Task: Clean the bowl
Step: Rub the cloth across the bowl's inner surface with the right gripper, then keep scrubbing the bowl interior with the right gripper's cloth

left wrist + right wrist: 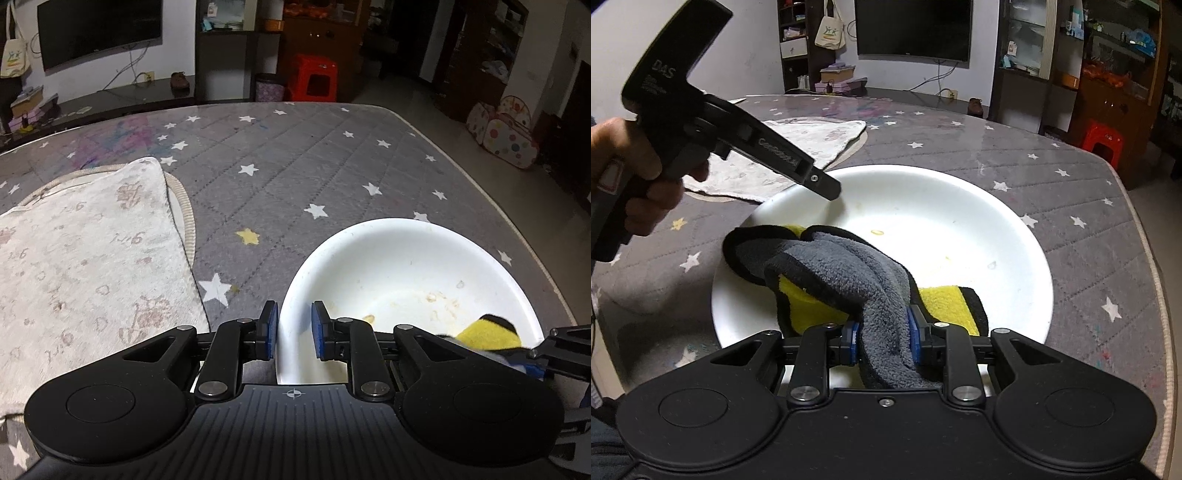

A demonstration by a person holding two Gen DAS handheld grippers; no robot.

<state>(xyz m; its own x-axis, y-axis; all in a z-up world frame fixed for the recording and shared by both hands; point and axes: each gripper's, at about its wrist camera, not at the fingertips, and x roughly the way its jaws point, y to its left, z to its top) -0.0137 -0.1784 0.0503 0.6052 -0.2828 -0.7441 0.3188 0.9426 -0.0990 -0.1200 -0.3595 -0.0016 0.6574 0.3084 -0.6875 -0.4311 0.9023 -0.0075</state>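
On the left, our left tool (293,328) is clamped on the near rim of the white bowl (406,266), which sits on the star-patterned tabletop (295,166) beside a pale cloth (92,251). The bowl looks stiff, smooth and likely slippery, so the rim seems the best hold. On the right, our right tool (882,339) pinches the soft rag (842,273) lying inside.

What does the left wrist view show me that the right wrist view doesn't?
Only the left wrist view: the left gripper closed on the bowl's near rim, and spotted play tents on the floor.
Only the right wrist view: the right gripper clamping the grey-yellow cloth, and the hand holding the other gripper.
Both: bowl, food stains, starred cover.
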